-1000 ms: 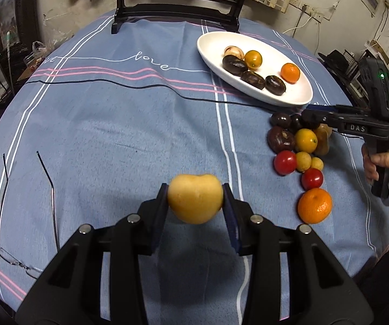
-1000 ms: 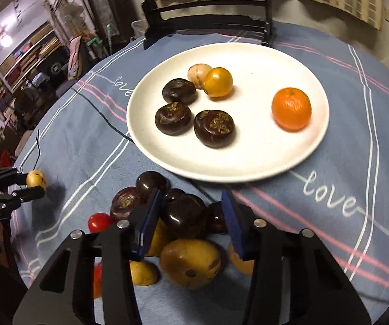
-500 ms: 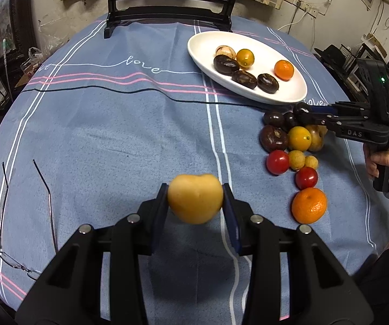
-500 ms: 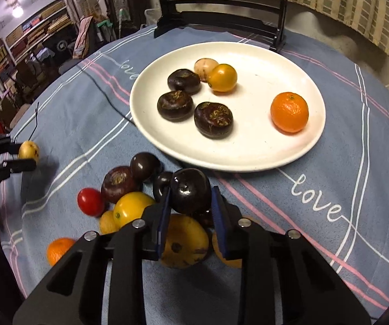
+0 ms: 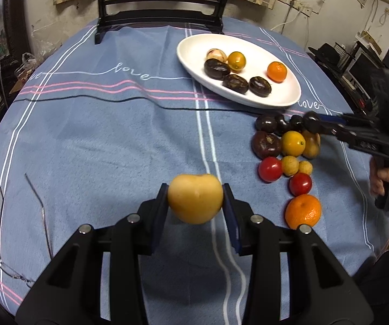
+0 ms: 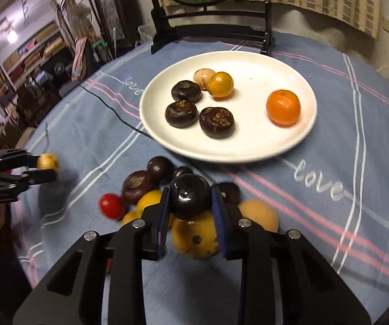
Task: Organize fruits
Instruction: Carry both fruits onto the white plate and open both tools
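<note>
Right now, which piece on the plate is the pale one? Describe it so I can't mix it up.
Start at the white plate on the blue cloth, before the black mirror stand. On its far side, a pale beige fruit touches a yellow one. It is the plate's only light, speckled piece; the rest are dark brown, yellow or orange.

Both wrist cameras look steeply down along their fingers, sharing the white plate [image 5: 237, 97] and loose fruit.
</note>
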Demonstrator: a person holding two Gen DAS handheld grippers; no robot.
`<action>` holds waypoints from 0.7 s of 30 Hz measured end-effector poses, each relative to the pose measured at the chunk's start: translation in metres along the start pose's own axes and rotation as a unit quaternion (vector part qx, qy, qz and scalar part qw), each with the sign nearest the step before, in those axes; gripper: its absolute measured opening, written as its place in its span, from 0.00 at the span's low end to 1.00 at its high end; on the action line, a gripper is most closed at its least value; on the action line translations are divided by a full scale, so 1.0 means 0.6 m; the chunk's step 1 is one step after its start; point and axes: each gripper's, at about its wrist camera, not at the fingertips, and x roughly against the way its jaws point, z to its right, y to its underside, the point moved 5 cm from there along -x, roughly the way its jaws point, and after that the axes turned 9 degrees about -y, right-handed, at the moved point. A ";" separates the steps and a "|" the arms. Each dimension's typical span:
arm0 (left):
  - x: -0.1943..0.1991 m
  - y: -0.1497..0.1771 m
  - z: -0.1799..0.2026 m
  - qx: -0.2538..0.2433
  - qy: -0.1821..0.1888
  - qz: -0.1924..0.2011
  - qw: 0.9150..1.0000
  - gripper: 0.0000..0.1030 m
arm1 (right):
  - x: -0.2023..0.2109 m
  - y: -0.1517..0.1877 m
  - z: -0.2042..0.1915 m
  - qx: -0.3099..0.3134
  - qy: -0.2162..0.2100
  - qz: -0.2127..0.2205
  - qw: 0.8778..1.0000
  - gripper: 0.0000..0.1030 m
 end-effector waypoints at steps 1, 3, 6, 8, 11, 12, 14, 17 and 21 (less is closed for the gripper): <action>-0.003 -0.005 0.004 -0.003 0.003 0.001 1.000 0.38 | 0.012 0.010 -0.001 -0.014 -0.004 0.007 1.000 0.29; -0.007 -0.017 0.014 -0.009 0.010 0.002 1.000 0.38 | 0.027 0.027 -0.001 -0.037 -0.009 0.017 0.999 0.29; -0.016 -0.050 0.036 -0.024 0.024 0.010 0.999 0.38 | 0.041 0.042 -0.003 -0.051 -0.008 0.020 0.998 0.29; -0.021 -0.079 0.052 -0.036 0.033 0.018 0.999 0.38 | 0.048 0.038 0.002 -0.051 0.001 0.021 0.998 0.29; -0.032 -0.142 0.080 -0.055 0.048 0.036 0.997 0.38 | 0.059 0.015 0.021 -0.058 0.012 0.036 0.998 0.29; -0.038 -0.168 0.090 -0.063 0.051 0.043 0.996 0.38 | 0.062 0.004 0.031 -0.061 0.018 0.042 0.997 0.29; -0.050 -0.214 0.107 -0.073 0.056 0.055 0.994 0.38 | 0.064 -0.020 0.046 -0.062 0.021 0.051 0.997 0.29; -0.076 -0.283 0.128 -0.086 0.058 0.069 0.992 0.38 | 0.058 -0.070 0.072 -0.055 0.028 0.062 0.996 0.29; -0.116 -0.357 0.141 -0.087 0.057 0.078 0.991 0.38 | 0.028 -0.150 0.114 -0.046 0.032 0.073 0.996 0.29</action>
